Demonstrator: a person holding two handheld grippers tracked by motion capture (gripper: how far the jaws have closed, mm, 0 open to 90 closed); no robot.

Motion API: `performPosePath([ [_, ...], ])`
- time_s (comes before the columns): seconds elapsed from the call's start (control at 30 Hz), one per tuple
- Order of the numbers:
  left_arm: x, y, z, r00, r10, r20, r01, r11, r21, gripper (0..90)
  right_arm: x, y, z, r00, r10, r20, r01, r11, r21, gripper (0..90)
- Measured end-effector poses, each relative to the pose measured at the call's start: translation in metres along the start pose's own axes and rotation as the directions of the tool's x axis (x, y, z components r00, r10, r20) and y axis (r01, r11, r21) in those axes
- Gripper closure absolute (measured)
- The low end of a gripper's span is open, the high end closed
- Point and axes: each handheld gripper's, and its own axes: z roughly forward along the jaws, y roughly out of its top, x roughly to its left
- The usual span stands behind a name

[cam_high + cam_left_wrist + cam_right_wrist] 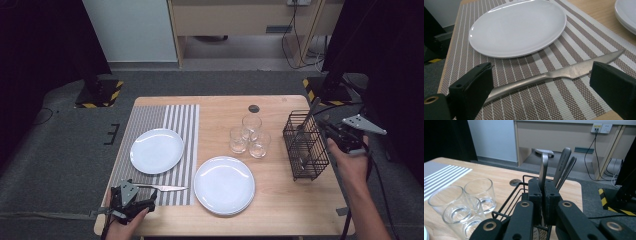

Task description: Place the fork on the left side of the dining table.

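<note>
A steel knife (165,188) lies flat on the striped placemat (180,120), in front of a white plate (156,150). My left gripper (142,199) rests at the table's front left corner. In the left gripper view its jaws stand wide apart, one on each side of the knife (554,75), without touching it. At the right, my right gripper (325,130) reaches into the top of a black wire basket (305,150). Its jaws (543,186) are shut on the flat metal handle (544,167) of a utensil that stands upright in the basket. Two more handles (564,162) stand just behind.
A second white plate (224,185) sits at the front centre of the table. Three empty glasses (248,136) cluster between the placemat and the basket. A round dark grommet (254,108) is near the far edge. Black stands with hazard stripes (100,92) flank the table.
</note>
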Motion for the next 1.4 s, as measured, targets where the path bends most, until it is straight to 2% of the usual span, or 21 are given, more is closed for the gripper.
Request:
performPosePath([
  [0.67,0.0,0.0,0.0,1.0,0.0,-0.002,0.0,1.0,0.001,4.3,-0.001,0.005,-0.008,0.9998,0.01,-0.017,-0.012,0.994,-0.112,86.9],
  [1.4,-0.001,0.0,0.0,1.0,0.002,-0.002,-0.002,1.0,0.0,4.4,0.001,0.008,-0.011,0.9995,0.02,-0.023,-0.023,0.984,-0.174,87.0],
])
